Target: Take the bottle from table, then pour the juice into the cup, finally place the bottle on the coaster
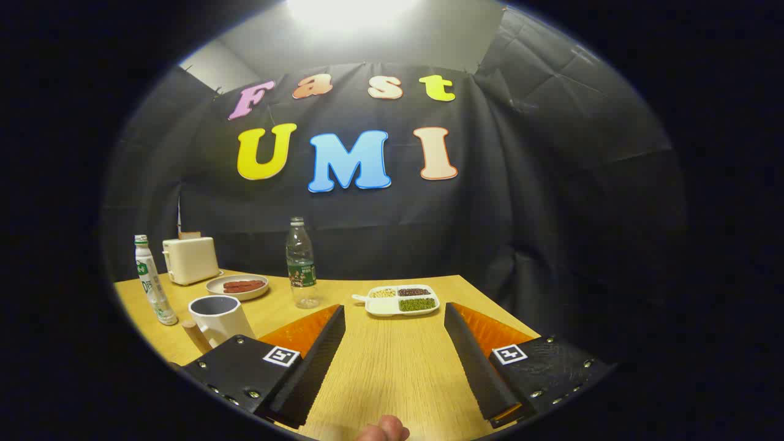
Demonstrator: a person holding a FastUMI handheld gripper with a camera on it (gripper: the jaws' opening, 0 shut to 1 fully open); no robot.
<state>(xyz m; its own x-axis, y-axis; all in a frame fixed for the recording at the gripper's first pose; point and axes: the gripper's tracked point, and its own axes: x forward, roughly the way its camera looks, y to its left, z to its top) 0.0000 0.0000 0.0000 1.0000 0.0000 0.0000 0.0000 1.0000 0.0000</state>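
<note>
A clear plastic bottle (301, 263) with a green label stands upright on the wooden table (392, 361), just beyond my left finger's tip. Further left stands a white bottle (153, 283) with a green cap. A white cup (217, 315) sits between the white bottle and my left finger, close to the table's near edge. My gripper (394, 311) is open and wide, low over the table, with only bare tabletop between its fingers. Both bottles and the cup are apart from the fingers.
A cream toaster (190, 260) and a plate (237, 286) of reddish slices sit at the back left. A white divided tray (402, 300) of beans lies just ahead of the fingers. A person's fingertip (383, 429) shows near the gripper's base.
</note>
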